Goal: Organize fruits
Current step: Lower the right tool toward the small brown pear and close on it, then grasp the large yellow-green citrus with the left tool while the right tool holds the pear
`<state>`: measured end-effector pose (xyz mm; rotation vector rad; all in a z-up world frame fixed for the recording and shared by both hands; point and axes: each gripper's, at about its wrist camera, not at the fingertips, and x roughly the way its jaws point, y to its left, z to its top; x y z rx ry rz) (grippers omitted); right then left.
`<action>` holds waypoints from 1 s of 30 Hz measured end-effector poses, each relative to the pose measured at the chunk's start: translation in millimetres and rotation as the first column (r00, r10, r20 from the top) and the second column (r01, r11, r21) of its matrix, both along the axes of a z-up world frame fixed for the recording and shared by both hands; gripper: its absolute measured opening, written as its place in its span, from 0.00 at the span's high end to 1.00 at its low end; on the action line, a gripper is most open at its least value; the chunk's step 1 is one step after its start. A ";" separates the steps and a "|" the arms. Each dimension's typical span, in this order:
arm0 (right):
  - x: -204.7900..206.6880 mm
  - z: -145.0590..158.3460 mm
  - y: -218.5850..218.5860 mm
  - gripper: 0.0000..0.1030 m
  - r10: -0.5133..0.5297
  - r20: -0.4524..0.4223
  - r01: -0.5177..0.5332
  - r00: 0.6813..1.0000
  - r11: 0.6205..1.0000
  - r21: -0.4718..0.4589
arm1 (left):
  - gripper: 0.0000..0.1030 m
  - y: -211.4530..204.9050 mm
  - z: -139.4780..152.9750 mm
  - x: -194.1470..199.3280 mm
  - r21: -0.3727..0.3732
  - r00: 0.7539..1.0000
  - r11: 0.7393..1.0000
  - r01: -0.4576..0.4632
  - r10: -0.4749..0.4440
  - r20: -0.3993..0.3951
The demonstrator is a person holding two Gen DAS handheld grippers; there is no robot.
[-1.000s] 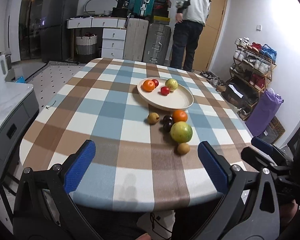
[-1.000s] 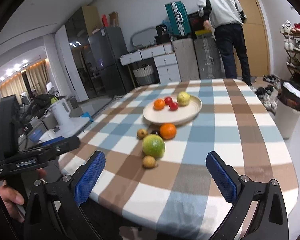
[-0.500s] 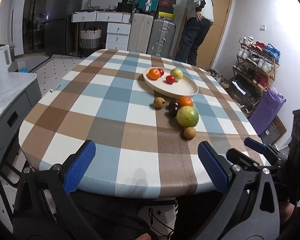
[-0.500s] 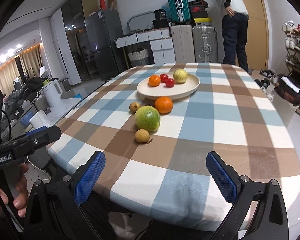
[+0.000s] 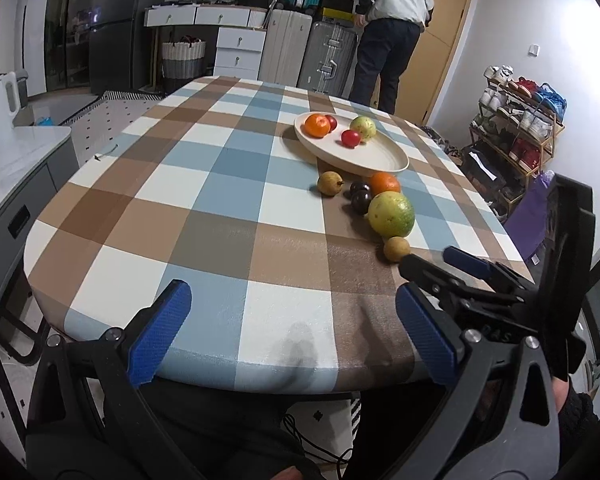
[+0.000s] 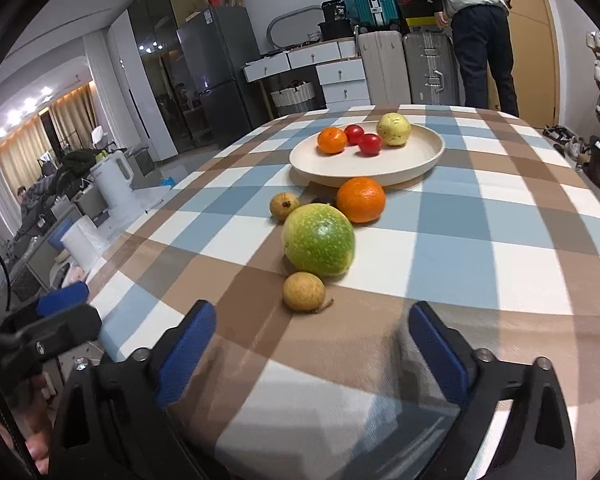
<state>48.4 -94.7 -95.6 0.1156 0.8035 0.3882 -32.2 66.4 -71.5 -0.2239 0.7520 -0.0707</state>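
Note:
A cream plate [image 6: 416,160] [image 5: 380,160] on the checked table holds an orange [image 6: 331,140], two small red fruits [image 6: 369,144] and a pale yellow-green fruit [image 6: 393,129]. In front of it lie a loose orange [image 6: 360,199], a big green fruit [image 6: 318,240] [image 5: 391,214], two dark plums [image 5: 360,200], a small brown pear-like fruit [image 6: 284,205] and a small tan round fruit [image 6: 303,291] [image 5: 396,249]. My right gripper [image 6: 312,344] is open, just short of the tan fruit. My left gripper [image 5: 292,320] is open and empty over the table's near edge.
A person [image 5: 392,20] stands at the far end by suitcases [image 5: 328,60] and drawers. A shoe rack [image 5: 520,120] is on the right. A counter with a white kettle [image 5: 0,108] is on the left. The right gripper shows in the left wrist view [image 5: 460,272].
Both grippers have moved forward over the table towards the fruits. The right gripper has come down close to the small tan fruit. The person at the back has shifted.

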 end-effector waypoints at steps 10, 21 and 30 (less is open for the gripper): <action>12.7 -11.0 6.6 0.70 0.035 -0.016 -0.036 0.999 0.999 -0.020 | 0.01 1.0 -10.5 14.4 -0.005 1.000 1.000 0.005 -0.005 -0.031; -0.1 -1.4 -9.2 0.74 0.043 0.038 -0.045 0.998 0.999 0.029 | 0.01 -7.7 -9.4 37.1 0.006 0.999 1.000 0.030 -0.030 -0.038; -11.9 8.1 -36.4 0.74 0.015 0.065 -0.020 0.998 0.997 0.076 | 0.01 -31.8 -5.8 70.8 0.014 0.993 0.995 0.101 -0.100 -0.054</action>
